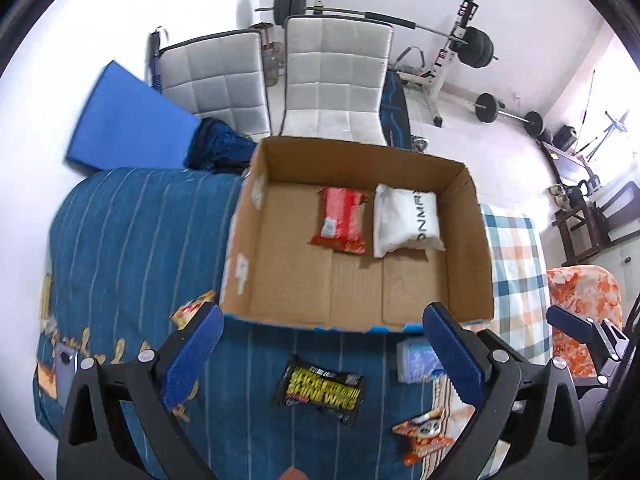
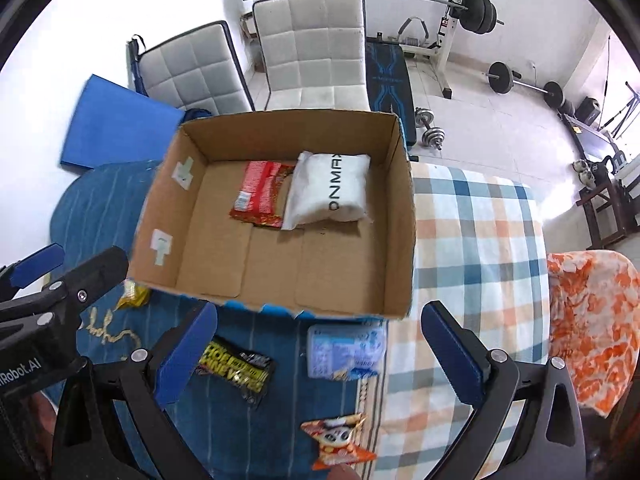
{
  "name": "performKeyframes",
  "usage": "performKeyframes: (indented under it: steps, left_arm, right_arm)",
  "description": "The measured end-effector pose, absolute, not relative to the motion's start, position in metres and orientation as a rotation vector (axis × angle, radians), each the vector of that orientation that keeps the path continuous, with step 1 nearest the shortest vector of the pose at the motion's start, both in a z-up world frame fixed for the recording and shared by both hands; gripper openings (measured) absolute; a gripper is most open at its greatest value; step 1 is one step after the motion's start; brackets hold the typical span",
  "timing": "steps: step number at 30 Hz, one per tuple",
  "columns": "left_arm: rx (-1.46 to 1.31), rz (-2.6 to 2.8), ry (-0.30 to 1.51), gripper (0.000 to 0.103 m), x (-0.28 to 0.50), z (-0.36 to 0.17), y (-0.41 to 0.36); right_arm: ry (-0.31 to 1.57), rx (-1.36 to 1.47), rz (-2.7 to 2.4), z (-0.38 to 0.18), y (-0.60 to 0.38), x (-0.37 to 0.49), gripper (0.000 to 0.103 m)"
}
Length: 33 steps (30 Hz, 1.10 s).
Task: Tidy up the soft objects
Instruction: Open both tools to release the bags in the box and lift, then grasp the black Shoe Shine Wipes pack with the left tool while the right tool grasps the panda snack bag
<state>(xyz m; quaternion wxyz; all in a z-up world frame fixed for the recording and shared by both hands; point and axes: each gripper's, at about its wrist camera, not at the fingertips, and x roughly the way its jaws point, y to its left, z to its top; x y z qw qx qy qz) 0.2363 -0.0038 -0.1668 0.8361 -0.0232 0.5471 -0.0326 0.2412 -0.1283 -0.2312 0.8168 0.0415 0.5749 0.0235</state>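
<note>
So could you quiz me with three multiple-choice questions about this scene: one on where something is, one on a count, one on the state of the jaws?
1. Where does the black and yellow packet lie?
A. inside the cardboard box
B. on the blue striped cloth, in front of the box
C. on a white chair

2. How many packets are inside the box?
A. none
B. two
C. four

3. How do the jaws of the left gripper stand?
A. wide open, holding nothing
B. shut on a packet
C. shut on the box rim

Answers:
1 B: it rests on the cloth just outside the box's near wall.
2 B: only the red packet and the white packet lie there, side by side.
3 A: the blue pads stand far apart with nothing between them.
</note>
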Motion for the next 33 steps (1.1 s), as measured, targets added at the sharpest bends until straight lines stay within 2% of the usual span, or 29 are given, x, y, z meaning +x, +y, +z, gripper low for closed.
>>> performKeyframes:
  steps: [4,7,10,14,19,21,23,24,26,29,33]
  left_arm:
    - [-0.086,-0.059,1.171,0.103,0.216,-0.164,0.017]
    - [-0.081,-0.01,1.224,0.103,0.2,-0.181,0.036]
    - [-0.078,0.017,1.328,0.103,0.179,-0.218,0.047]
    - [-0.134,0.003,1.485,0.102,0.16,-0.275,0.048]
    - [-0.233,-0.012,1.64,0.102,0.145,-0.329,0.037]
    - [-0.281,0.008,1.677,0.102,0.145,-0.343,0.034]
    - [-0.332,0.027,1.703,0.102,0.148,-0.355,0.033]
    - [-0.378,0.04,1.717,0.102,0.15,-0.362,0.033]
    - [-0.444,0.072,1.739,0.102,0.157,-0.37,0.033]
    - [-0.561,0.143,1.752,0.102,0.166,-0.388,0.036]
    - [-0.708,0.262,1.747,0.102,0.177,-0.412,0.044]
  right_arm:
    - [1.271,0.145,0.068,-0.236,-0.137,0.22,0.103]
    - [1.349,0.134,0.044,-0.262,-0.148,0.201,0.103]
    - [1.459,0.104,-0.009,-0.303,-0.163,0.18,0.103]
    - [1.621,0.209,-0.037,-0.365,-0.179,0.148,0.103]
    - [1.674,0.247,-0.032,-0.407,-0.166,0.116,0.102]
    - [1.68,0.242,-0.033,-0.418,-0.158,0.11,0.096]
    - [1.694,0.227,-0.052,-0.431,-0.151,0.106,0.075]
    - [1.701,0.223,-0.063,-0.436,-0.148,0.104,0.069]
    - [1.709,0.248,-0.082,-0.445,-0.148,0.1,0.046]
    - [1.682,0.301,-0.135,-0.446,-0.156,0.098,0.04]
    - [1.662,0.324,-0.168,-0.442,-0.166,0.098,0.039]
